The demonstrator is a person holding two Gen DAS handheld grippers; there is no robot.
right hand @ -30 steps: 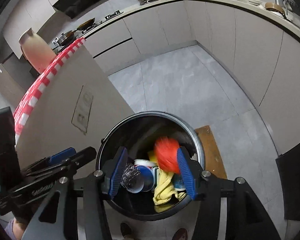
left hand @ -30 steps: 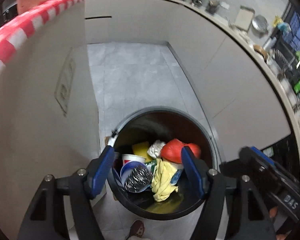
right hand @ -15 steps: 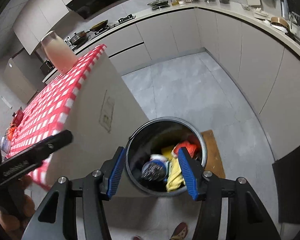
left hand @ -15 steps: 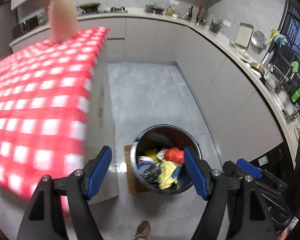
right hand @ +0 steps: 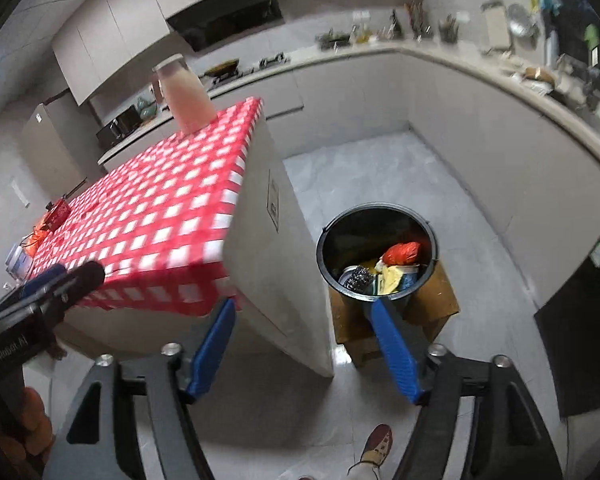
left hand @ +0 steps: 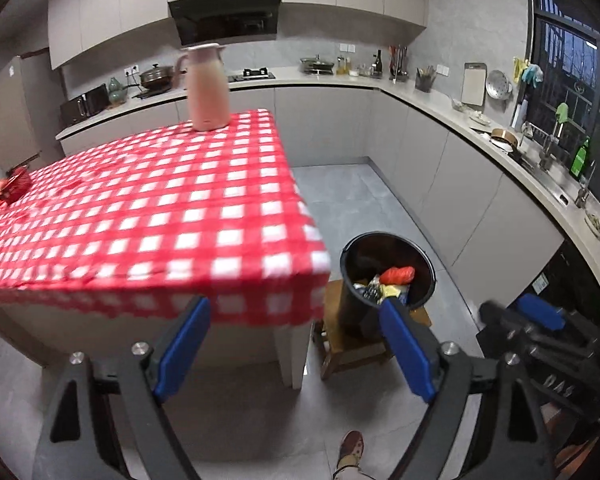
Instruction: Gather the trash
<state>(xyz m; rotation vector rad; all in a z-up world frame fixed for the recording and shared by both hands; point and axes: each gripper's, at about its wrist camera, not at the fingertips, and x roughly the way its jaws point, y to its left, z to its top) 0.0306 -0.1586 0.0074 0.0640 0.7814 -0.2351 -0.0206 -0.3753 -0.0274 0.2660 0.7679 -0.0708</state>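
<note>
Both the left gripper (left hand: 294, 354) and right gripper (right hand: 302, 354) were empty, jaws opening wide; trash (right hand: 384, 270) lay in the bucket (right hand: 328, 264) beside the counter (right hand: 152, 216), judged light, crumpled and soft, best pinched at a raised fold

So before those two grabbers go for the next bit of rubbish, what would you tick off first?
1. Left gripper empty: ok, jaws opening, nothing between them.
2. Right gripper empty: ok, jaws opening, nothing between them.
3. Black bin upright on its wooden stool: ok.
4. Room left in the bin: ok, the rubbish sits below the rim.
5. Next rubbish found: ok, red and orange scraps lie at the far end of the checked tablecloth.
6. Pink jug away from those scraps: ok.
</note>
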